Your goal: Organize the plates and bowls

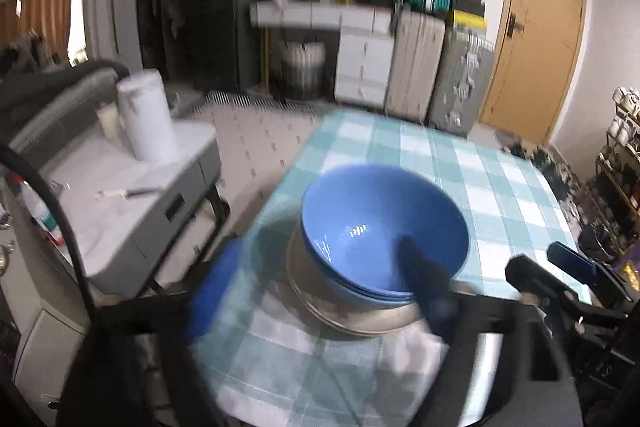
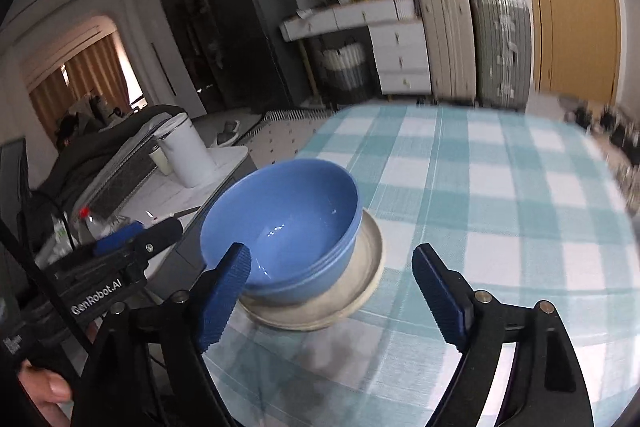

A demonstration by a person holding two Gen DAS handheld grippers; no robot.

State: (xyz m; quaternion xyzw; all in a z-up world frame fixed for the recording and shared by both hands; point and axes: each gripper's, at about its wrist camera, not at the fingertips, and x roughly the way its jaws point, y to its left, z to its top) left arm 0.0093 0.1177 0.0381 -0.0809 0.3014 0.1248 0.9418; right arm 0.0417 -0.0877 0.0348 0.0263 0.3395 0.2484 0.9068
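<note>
Stack of glossy blue bowls [image 1: 372,223] [image 2: 288,219] nested, resting on shallow beige round plates [image 1: 352,319] [image 2: 352,291]; stack near left edge of teal-and-white checked surface [image 1: 460,163] [image 2: 500,195]; left tool [image 1: 320,291] released, fingers spread, nothing gripped; right tool [image 2: 332,291] released, fingers wide apart, empty, just before stack.

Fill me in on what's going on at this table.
A person is tidying dishes with two handheld grippers. The blue bowls sit nested on the beige plates, stacked on the checkered tablecloth. The left gripper and right gripper are both open and hold nothing; the stack stands free on the table.
</note>
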